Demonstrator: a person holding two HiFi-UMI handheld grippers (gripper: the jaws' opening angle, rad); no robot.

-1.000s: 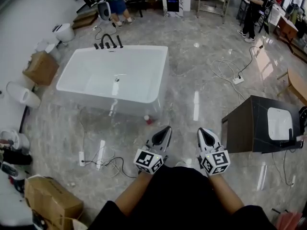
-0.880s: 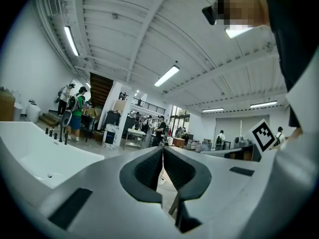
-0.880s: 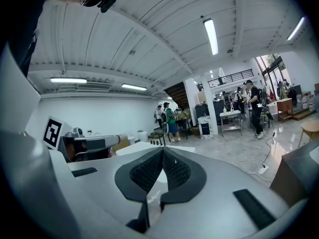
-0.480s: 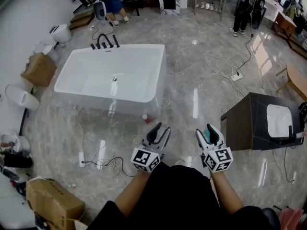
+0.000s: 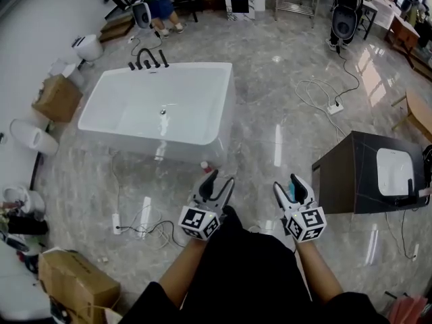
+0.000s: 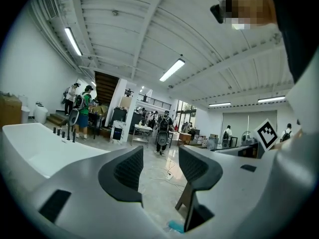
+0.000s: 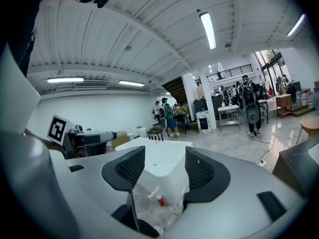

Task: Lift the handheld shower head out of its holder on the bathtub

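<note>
Left gripper [image 5: 220, 179], right gripper [image 5: 287, 185] held well short of bathtub [image 5: 226, 100]. Both jaw pairs just opened, spread, nothing gripped. Black tap set [image 5: 149, 59] seen on far rim.

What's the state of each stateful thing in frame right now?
left gripper: open, nothing between the jaws, which have just been opening
right gripper: open, nothing between the jaws, which have just been opening
bathtub: empty, no water visible
black tap set: standing on the tub's far rim, untouched, far from both grippers
power strip: lying on the floor, cable attached
</note>
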